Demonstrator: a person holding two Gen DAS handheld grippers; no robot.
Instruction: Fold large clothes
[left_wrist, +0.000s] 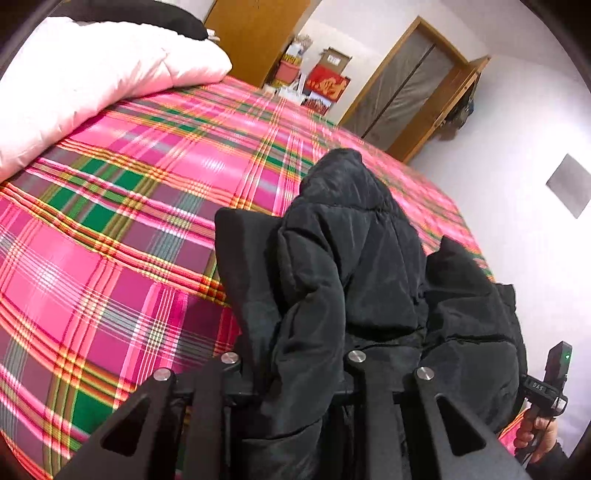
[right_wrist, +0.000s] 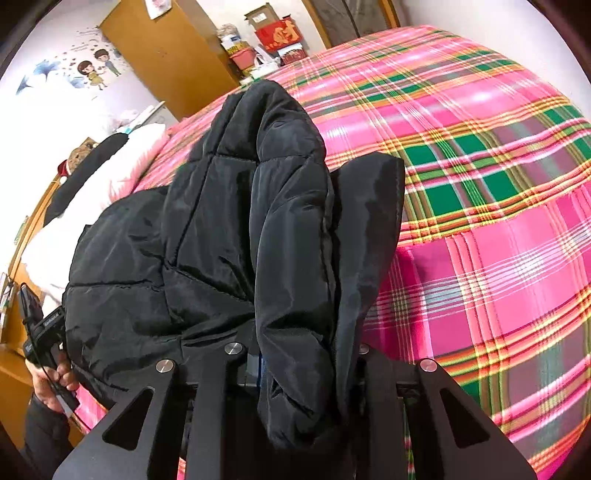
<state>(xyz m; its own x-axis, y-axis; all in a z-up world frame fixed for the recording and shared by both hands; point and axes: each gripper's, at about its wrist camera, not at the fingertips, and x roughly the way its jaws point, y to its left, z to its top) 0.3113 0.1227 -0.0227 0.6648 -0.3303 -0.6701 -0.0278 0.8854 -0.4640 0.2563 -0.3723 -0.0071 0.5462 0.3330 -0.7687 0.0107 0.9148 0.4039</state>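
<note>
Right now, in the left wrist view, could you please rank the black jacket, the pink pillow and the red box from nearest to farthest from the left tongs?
1. Black jacket, draped over the tongs.
2. Pink pillow, upper left on the bed.
3. Red box, beyond the bed's far edge.

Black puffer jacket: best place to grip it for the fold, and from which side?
Judging from its pose, grip the black puffer jacket along its near edge, one gripper per corner, coming from the bed's near side, angled down. It is bulky, quilted and slippery-looking, so only a thin edge would fit between the jaws. Left gripper and right gripper both appear clamped there, its far end on the plaid bedspread.
</note>
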